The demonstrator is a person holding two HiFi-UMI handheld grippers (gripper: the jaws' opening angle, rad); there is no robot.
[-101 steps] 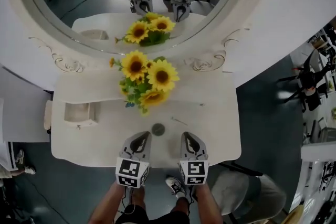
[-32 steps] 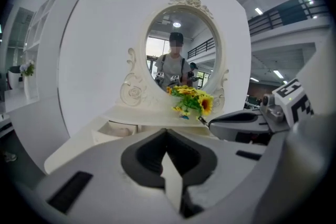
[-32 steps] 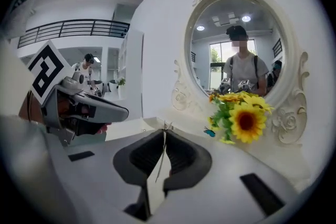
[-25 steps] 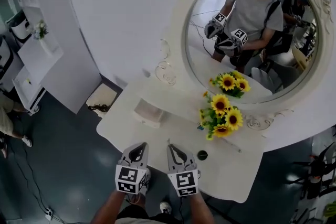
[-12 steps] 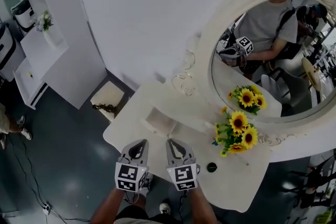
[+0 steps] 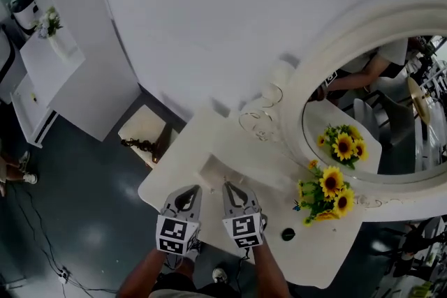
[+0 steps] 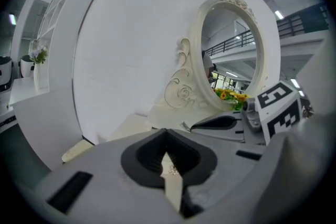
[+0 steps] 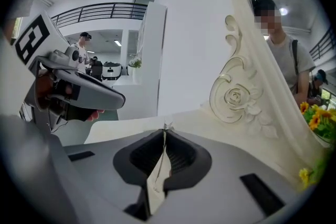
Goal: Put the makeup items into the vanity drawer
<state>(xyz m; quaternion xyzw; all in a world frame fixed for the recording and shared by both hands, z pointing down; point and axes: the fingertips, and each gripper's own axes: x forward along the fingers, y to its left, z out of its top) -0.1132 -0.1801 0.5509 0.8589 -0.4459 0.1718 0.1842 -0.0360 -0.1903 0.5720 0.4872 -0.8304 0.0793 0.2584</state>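
Dark round makeup item [image 6: 288,234] lies on the cream tabletop [image 6: 187,151] just beside the yellow sunflower bouquet [image 6: 327,192], not yet stowed; left claw [image 6: 188,192] and right claw [image 6: 230,188] both pressed together, empty

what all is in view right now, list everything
vanity table: one, cream, centre, against the white wall
mirror: one, oval, carved cream frame, at the back of the vanity table
sunflowers: one bunch, yellow, on the vanity table in front of the mirror
round item: one, dark, small, on the vanity table near the sunflowers
small drawer box: one, cream, on the vanity table just ahead of the grippers
low stool: one, cream top, on the floor beside the vanity table
shelf unit: one, white, far left
small plant: one, pale flowers, on the shelf unit
left gripper: one, grey, jaws shut, empty, over the front edge
right gripper: one, grey, jaws shut, empty, beside it
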